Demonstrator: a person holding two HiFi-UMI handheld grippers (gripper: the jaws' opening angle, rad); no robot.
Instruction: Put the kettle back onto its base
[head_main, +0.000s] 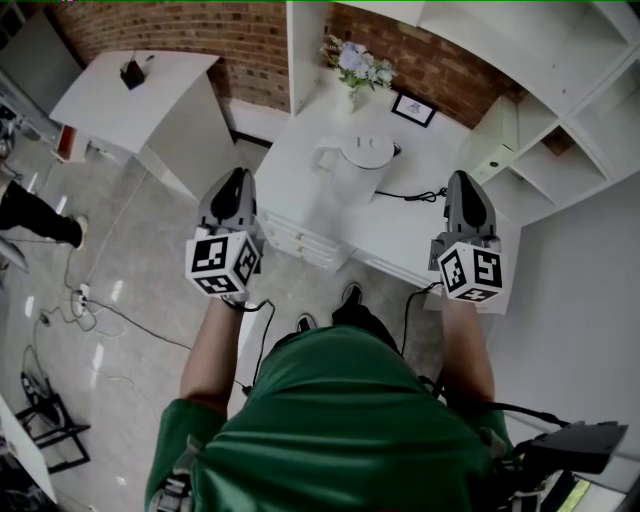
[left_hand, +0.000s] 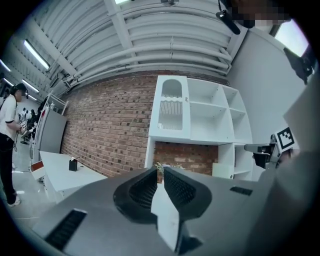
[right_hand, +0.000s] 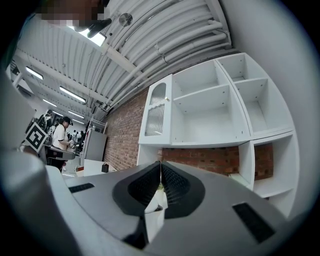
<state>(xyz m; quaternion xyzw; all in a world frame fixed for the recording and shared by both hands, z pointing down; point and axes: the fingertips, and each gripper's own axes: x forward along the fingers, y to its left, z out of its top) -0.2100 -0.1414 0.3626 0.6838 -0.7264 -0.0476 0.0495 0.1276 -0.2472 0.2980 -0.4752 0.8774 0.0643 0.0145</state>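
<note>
The white kettle (head_main: 355, 165) stands on the white cabinet top (head_main: 420, 235), with a black cord (head_main: 410, 195) running off to its right. I cannot make out its base apart from the kettle. My left gripper (head_main: 237, 180) is held level at the cabinet's left front corner, short of the kettle, and is shut and empty. My right gripper (head_main: 461, 182) hovers over the cabinet's right side, also shut with nothing in it. In the left gripper view the jaws (left_hand: 160, 170) are closed together. In the right gripper view the jaws (right_hand: 160, 165) meet at the tips.
A vase of flowers (head_main: 357, 62) and a small picture frame (head_main: 413, 108) stand behind the kettle by the brick wall. White open shelves (head_main: 560, 130) rise at the right. A white table (head_main: 130, 95) with a black holder stands far left, and cables (head_main: 80, 300) lie on the floor. A person (left_hand: 10, 140) stands further off.
</note>
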